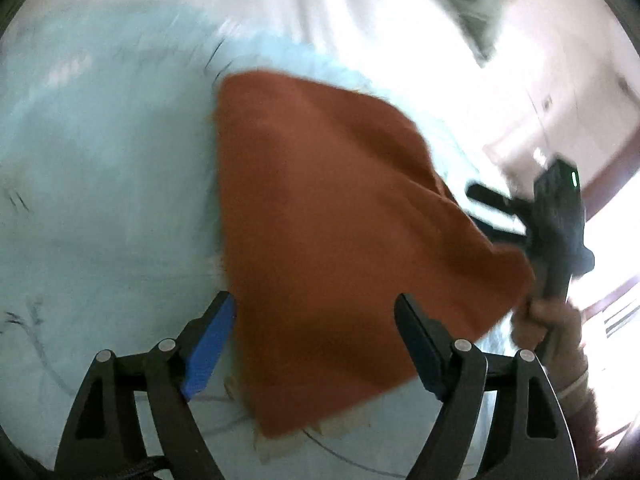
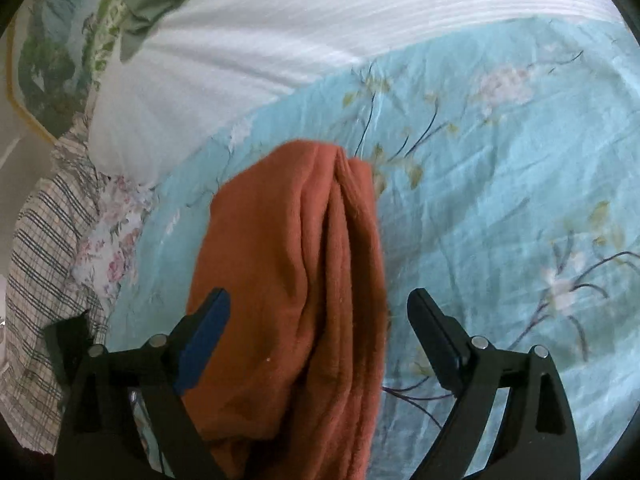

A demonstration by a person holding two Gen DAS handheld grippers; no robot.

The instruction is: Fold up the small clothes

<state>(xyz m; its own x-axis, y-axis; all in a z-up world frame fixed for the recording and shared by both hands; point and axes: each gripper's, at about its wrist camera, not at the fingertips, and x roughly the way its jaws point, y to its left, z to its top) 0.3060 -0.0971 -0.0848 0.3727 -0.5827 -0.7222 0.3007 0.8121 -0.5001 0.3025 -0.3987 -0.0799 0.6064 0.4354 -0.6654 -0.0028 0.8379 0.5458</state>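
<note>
A rust-orange cloth (image 1: 340, 240) lies folded on the light blue flowered bedsheet (image 1: 100, 200). My left gripper (image 1: 316, 312) is open just above the cloth's near edge, fingers apart on either side. In the right wrist view the same cloth (image 2: 296, 300) shows as a thick fold of several layers running away from the camera. My right gripper (image 2: 320, 312) is open over it with nothing between its pads. The right gripper's body (image 1: 560, 216) and the hand holding it show at the cloth's right corner in the left wrist view.
A white striped sheet (image 2: 320, 28) covers the bed beyond the blue sheet. A checked cloth (image 2: 40, 260) and a floral cloth (image 2: 112, 248) lie at the left bed edge. A green patterned pillow (image 2: 80, 20) is at the far left. Pale room walls (image 1: 560, 80) lie to the right.
</note>
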